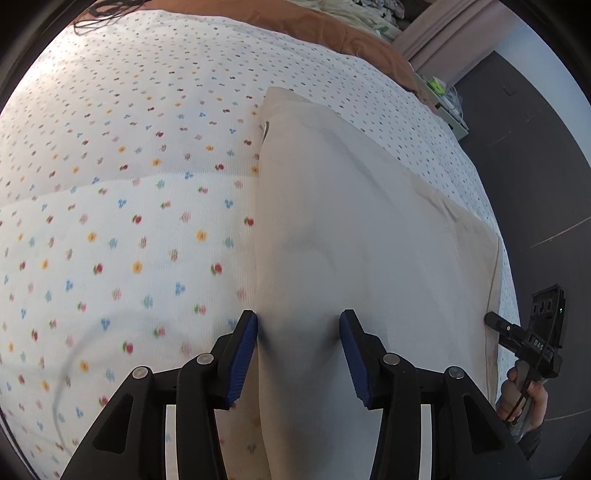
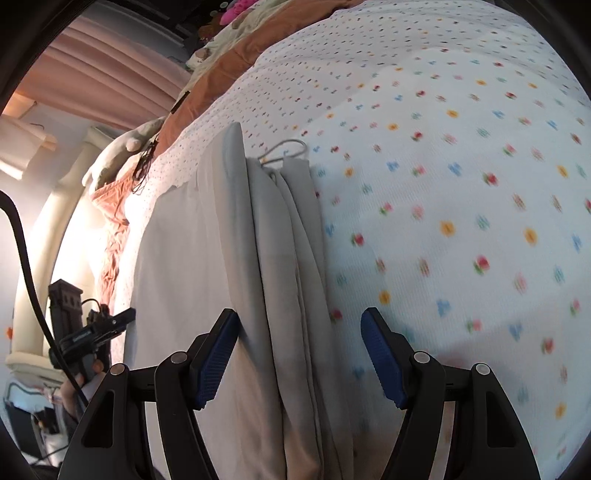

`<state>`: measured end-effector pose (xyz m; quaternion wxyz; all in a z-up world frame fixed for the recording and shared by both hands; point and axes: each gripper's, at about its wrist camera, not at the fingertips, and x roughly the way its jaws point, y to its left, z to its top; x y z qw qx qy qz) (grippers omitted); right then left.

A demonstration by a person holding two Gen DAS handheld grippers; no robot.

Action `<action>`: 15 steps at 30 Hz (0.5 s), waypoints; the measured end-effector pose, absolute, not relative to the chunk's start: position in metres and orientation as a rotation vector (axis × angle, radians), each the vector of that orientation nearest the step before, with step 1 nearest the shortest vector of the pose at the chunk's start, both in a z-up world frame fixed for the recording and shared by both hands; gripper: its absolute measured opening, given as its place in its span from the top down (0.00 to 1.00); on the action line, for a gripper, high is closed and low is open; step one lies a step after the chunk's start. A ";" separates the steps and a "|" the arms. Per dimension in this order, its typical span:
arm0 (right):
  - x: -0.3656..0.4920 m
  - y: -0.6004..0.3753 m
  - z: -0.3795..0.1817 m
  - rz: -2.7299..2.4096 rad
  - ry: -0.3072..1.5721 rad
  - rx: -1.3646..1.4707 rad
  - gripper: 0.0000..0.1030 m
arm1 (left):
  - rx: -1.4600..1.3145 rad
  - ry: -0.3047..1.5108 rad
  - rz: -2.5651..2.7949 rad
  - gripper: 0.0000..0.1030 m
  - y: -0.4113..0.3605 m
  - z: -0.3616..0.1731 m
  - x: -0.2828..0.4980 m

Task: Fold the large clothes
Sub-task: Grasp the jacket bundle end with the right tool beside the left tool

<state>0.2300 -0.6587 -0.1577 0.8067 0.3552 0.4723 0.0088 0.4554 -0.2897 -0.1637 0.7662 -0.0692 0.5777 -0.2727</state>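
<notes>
A large cream garment (image 1: pixel 351 229) lies flat on a flower-dotted bedspread (image 1: pixel 129 184). In the right wrist view the garment (image 2: pixel 266 258) shows as stacked folded layers with a drawstring loop (image 2: pixel 288 147) at its far end. My left gripper (image 1: pixel 298 332) is open, its blue pads either side of the garment's near edge. My right gripper (image 2: pixel 299 328) is open over the folded layers, with cloth between its pads. Each gripper shows in the other's view, the right one (image 1: pixel 495 321) at the garment's right edge, the left one (image 2: pixel 125 317) at the left.
The bedspread (image 2: pixel 461 184) covers a bed. An orange-brown blanket (image 1: pixel 314 26) and a pile of clothes (image 1: pixel 362 14) lie at its far end. Dark floor (image 1: pixel 535 184) lies beyond the bed's right edge. Pink curtains (image 2: pixel 103 74) hang behind. A black cable (image 2: pixel 26 266) hangs at left.
</notes>
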 end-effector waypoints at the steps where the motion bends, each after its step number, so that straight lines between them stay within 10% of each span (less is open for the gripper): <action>1: 0.234 -0.660 -0.158 0.022 1.012 0.760 0.34 | -0.153 1.254 -0.594 0.53 -0.291 -0.165 0.460; 15: 0.287 -0.666 -0.166 0.082 1.047 0.776 0.42 | -0.169 1.276 -0.593 0.53 -0.317 -0.175 0.518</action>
